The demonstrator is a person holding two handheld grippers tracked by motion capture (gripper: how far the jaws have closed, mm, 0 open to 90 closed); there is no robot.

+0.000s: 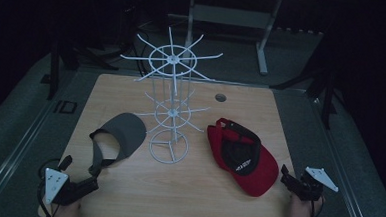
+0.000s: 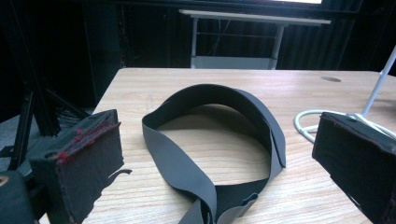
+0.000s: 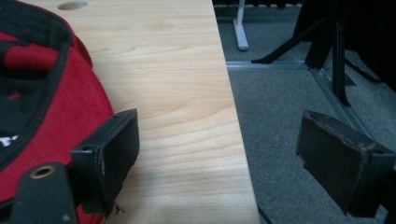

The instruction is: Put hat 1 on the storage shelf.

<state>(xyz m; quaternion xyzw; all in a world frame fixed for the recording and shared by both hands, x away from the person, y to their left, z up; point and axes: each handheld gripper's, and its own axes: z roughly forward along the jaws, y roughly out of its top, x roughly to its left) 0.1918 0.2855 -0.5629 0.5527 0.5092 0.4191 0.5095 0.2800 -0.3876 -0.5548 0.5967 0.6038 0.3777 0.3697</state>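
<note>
Looking down at the table (image 1: 126, 195), I take the white wire rack (image 1: 170, 102) as my landmark: it stands upright in the middle, its arms bare, so I judge the job is to hang the headwear on it.

The grey visor (image 1: 121, 135) lies flat just left of the rack's ring base, brim towards the rack and strap looped towards my side. That suits me: in the left gripper view the strap (image 2: 219, 154) curls up as an open band right ahead of the jaws, an easy edge to pinch. My left gripper (image 1: 91, 176) sits near the table's front edge, left of the rack and just short of the strap, jaws spread wide with nothing between them.

The red cap (image 1: 241, 156) lies right of the rack, upside down, its black lining facing up and its brim towards my side. My right gripper (image 1: 287, 179) hovers at the table's right edge, further from the rack than the cap, just beside the brim. In the right gripper view one jaw sits over the cap's red cloth (image 3: 56, 126) and the other hangs out past the table edge over the floor (image 3: 289, 93); the jaws stand wide and hold nothing.

Both hands wait low and outboard, I think, so the rack's arms stay clear for the first lift.
</note>
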